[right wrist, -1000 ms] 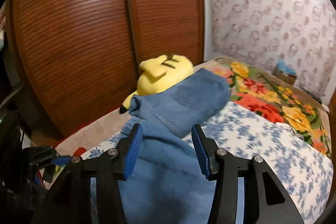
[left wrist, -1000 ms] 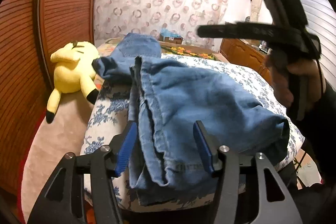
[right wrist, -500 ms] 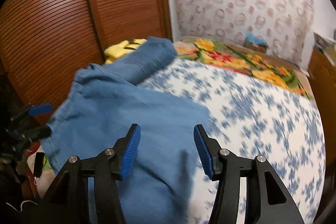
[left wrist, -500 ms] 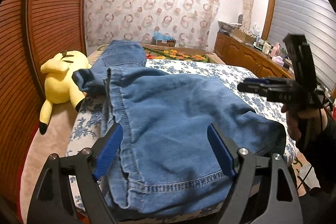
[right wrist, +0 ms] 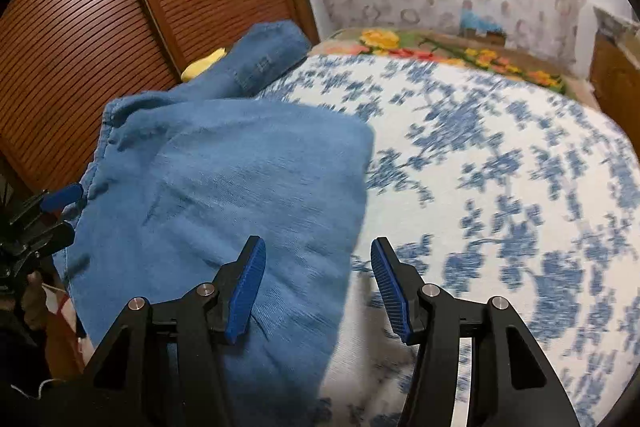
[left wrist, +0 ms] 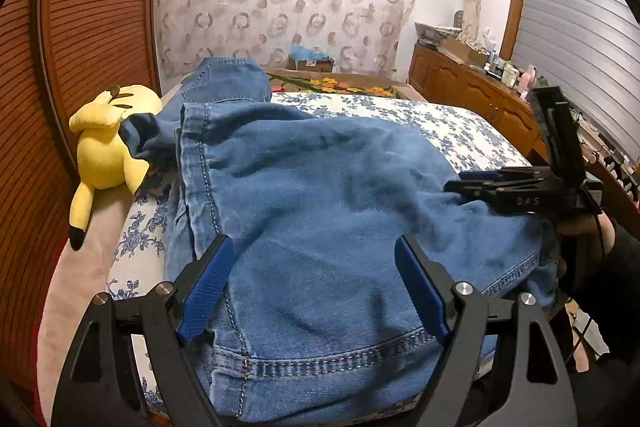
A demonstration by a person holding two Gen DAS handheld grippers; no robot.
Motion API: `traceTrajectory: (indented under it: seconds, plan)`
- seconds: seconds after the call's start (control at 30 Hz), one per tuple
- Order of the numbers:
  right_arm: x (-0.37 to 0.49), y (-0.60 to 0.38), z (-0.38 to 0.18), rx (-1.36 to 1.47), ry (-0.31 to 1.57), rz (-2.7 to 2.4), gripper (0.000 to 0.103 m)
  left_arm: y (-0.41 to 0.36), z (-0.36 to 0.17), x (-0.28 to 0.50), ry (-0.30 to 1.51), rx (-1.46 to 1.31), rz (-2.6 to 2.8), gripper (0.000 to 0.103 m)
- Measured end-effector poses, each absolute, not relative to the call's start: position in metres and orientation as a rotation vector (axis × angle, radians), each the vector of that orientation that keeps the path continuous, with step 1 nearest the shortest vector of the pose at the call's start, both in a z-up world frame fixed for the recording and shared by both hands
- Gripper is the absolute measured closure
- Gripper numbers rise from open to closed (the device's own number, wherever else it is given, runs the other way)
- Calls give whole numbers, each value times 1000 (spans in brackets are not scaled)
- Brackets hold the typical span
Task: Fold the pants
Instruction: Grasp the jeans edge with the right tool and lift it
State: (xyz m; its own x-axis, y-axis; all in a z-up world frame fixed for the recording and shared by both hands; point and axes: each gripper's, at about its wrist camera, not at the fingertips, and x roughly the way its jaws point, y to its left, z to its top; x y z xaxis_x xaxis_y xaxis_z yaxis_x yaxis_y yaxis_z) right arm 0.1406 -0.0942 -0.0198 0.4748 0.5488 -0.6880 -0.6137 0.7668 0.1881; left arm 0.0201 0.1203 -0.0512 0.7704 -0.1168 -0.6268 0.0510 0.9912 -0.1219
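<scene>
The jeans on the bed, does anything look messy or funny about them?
Yes. The jeans are folded over, but one bunched dark end sticks out at the left and touches the yellow plush toy. The seam edge there looks rumpled, not flat.

Only one marking can be read: the pale letters "DAS" are printed on the black body of the right gripper, at the right of the left wrist view. No other text is legible anywhere.

Bed with blue-floral cover: folded blue jeans on its near corner; yellow plush toy at its edge.
</scene>
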Motion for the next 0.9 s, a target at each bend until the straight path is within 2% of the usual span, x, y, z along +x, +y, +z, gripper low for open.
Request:
traceTrajectory:
  seconds: [0.2, 0.27, 0.3, 0.33, 0.37, 0.6, 0.9]
  plan:
    - [156, -89, -37, -65, 844, 741, 49, 124, -53, 21, 689, -99, -83, 20]
    - [158, -88, -40, -53, 845, 756, 57, 125, -54, 21, 689, -102, -80, 20]
    - [158, -87, -41, -53, 838, 764, 78, 125, -54, 22, 689, -104, -78, 20]
    - [157, -88, -39, -52, 823, 780, 91, 125, -55, 22, 689, -105, -77, 20]
    - [154, -90, -34, -36, 803, 789, 93, 125, -55, 23, 688, -106, -76, 20]
    - [137, -116, 15, -72, 623, 742, 95, 115, -46, 29, 672, -90, -88, 20]
    - [166, -228, 38, -169, 588, 437, 95, 76, -27, 58, 641, -55, -171, 20]
